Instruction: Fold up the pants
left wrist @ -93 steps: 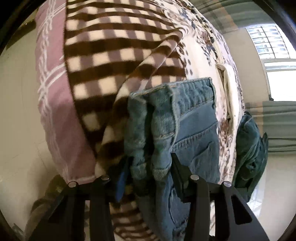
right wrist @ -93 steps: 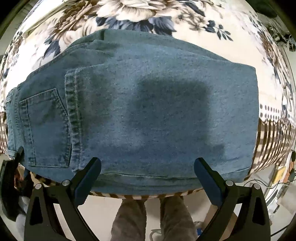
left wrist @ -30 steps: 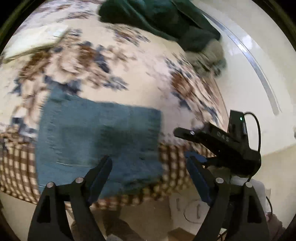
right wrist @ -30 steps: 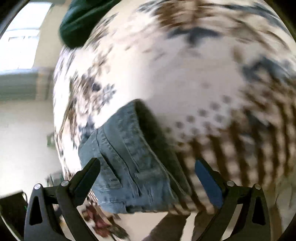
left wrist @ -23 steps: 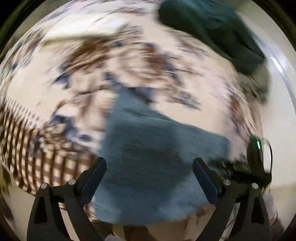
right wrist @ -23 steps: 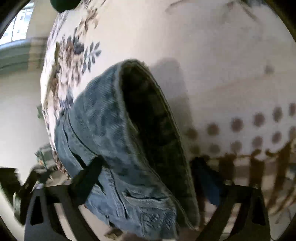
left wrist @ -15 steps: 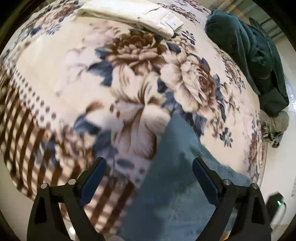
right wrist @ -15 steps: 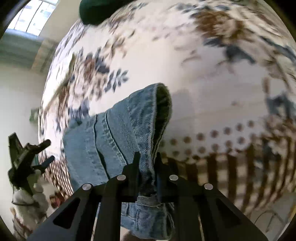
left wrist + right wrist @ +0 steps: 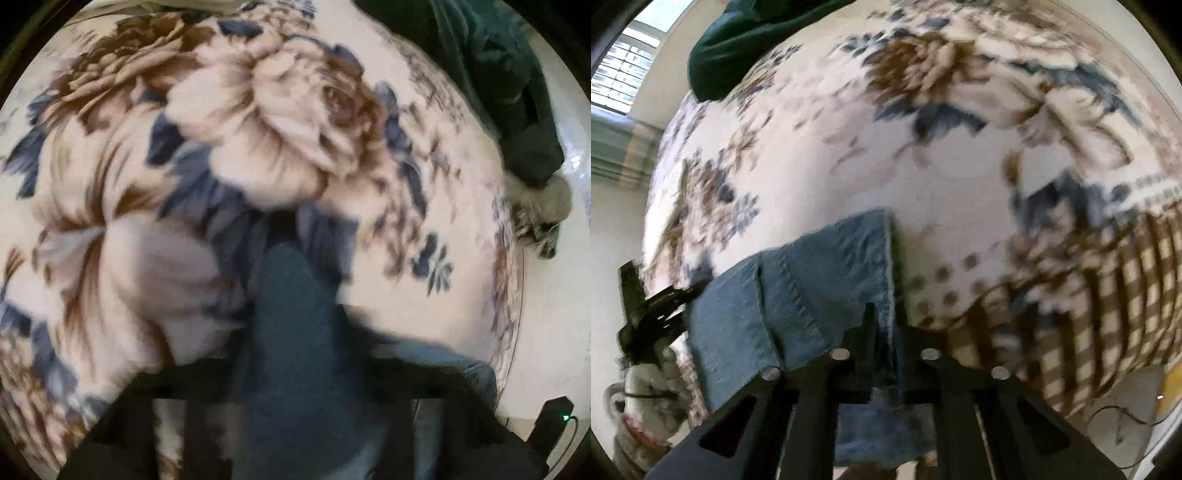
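Observation:
The folded blue jeans lie near the edge of a bed with a floral blanket. My right gripper is shut on the jeans' right edge, with the fabric pinched between its black fingers. In the left wrist view, which is blurred, a raised fold of the jeans runs up between the fingers of my left gripper, which looks shut on it. The left gripper also shows at the left edge of the right wrist view, at the jeans' other side.
A dark green garment lies at the bed's far corner and shows in the right wrist view too. A brown checked blanket border hangs over the bed's near edge. A window is at the upper left.
Both grippers were open half a second to a second ago. The right one closed on the jeans' edge first; the left one has now closed on a fold of the jeans. Both views are moving.

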The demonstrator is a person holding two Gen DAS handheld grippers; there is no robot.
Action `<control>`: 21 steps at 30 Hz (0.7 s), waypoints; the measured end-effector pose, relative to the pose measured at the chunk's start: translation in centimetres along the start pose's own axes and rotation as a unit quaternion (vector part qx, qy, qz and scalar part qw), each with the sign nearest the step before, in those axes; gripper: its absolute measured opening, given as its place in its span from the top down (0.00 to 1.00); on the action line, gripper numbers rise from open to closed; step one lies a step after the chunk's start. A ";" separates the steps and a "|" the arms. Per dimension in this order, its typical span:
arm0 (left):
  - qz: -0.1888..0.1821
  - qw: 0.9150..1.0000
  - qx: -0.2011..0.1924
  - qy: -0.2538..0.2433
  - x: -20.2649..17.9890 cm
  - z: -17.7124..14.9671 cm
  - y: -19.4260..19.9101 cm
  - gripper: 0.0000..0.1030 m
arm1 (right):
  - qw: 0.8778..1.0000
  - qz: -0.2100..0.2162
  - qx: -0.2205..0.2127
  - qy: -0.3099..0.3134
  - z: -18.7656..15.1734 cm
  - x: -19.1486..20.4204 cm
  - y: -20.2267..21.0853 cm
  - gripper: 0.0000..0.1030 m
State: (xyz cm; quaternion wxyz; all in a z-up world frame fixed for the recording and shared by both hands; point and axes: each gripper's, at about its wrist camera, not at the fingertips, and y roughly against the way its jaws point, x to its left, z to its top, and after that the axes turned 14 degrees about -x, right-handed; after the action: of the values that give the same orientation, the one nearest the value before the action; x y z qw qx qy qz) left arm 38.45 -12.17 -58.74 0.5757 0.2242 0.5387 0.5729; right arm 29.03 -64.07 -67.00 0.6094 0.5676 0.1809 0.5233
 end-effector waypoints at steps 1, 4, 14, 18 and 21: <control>-0.002 1.000 -0.009 0.010 0.6 0.4 0.0 0.86 | 1.000 -0.001 0.004 -0.009 0.2 -0.1 -0.7 0.92; -0.016 0.997 -0.017 0.076 3.2 1.6 0.0 0.86 | 0.998 0.017 0.059 -0.016 -0.1 -0.5 -2.7 0.92; -0.017 0.998 -0.036 0.043 3.0 1.0 6.0 0.06 | 0.982 0.072 0.113 -0.134 -4.4 -3.8 1.2 0.23; -0.018 0.999 -0.008 0.031 2.3 -2.4 6.9 0.05 | 0.965 0.068 0.145 -0.210 -8.6 -4.6 0.3 0.23; -0.003 1.000 0.017 0.023 2.5 -4.9 6.0 0.05 | 0.950 0.082 0.119 -0.276 -11.0 -5.1 -0.9 0.61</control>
State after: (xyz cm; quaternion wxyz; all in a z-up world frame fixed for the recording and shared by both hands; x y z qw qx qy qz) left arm 31.04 -10.22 -55.97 0.5607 0.2189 0.5621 0.5671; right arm 18.51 -62.67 -72.82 0.5187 0.7712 0.0197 0.3686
